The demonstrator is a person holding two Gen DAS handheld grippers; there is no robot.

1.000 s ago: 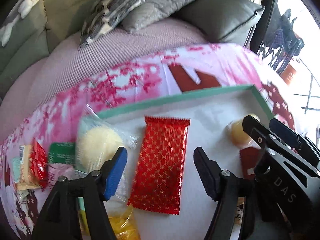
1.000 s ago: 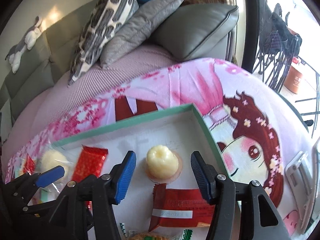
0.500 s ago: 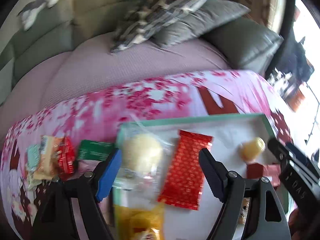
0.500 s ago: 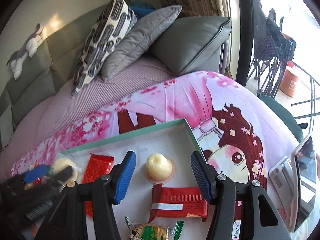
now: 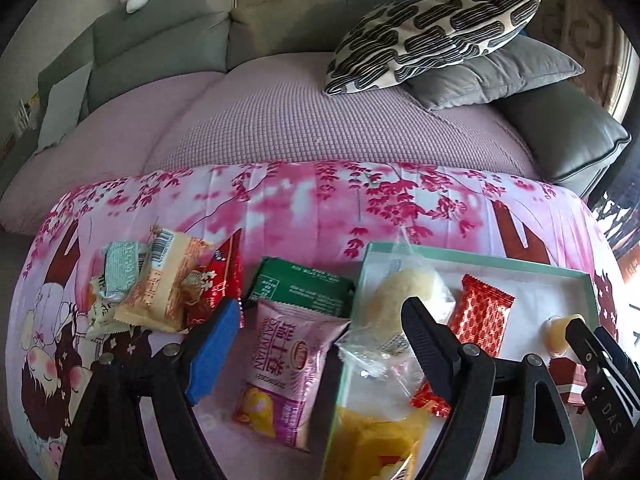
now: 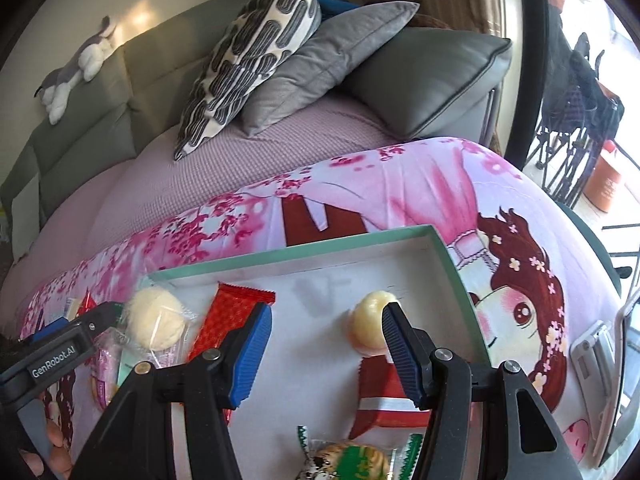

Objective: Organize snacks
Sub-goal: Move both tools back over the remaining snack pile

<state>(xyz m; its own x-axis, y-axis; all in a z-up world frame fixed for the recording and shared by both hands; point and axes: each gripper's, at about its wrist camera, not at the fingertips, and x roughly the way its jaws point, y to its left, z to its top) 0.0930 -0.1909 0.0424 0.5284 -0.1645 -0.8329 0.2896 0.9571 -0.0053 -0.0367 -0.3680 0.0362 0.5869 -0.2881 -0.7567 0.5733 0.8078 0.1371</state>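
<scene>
A shallow white tray with a green rim (image 5: 472, 253) (image 6: 304, 249) lies on the pink cloth. In it are a clear-wrapped pale bun (image 5: 396, 296) (image 6: 154, 324), a red foil packet (image 5: 482, 318) (image 6: 228, 318), a jelly cup (image 6: 370, 326) (image 5: 556, 330), a dark red packet (image 6: 380, 404) and a yellow packet (image 5: 376, 444). My left gripper (image 5: 316, 344) is open and empty above a pink packet (image 5: 290, 368) beside the tray's left edge. My right gripper (image 6: 324, 354) is open and empty over the tray, left of the jelly cup.
A green packet (image 5: 300, 286) lies behind the pink one. A pile of several small snacks (image 5: 168, 280) sits at the cloth's left. A green-wrapped snack (image 6: 352, 458) lies at the tray's near side. A sofa with cushions (image 5: 432, 36) is behind. A phone stand (image 6: 596, 360) is at right.
My left gripper has swung left, from over the red foil packet in the tray to over the pink packet outside it. My right gripper has stayed open over the tray, pulling back slightly.
</scene>
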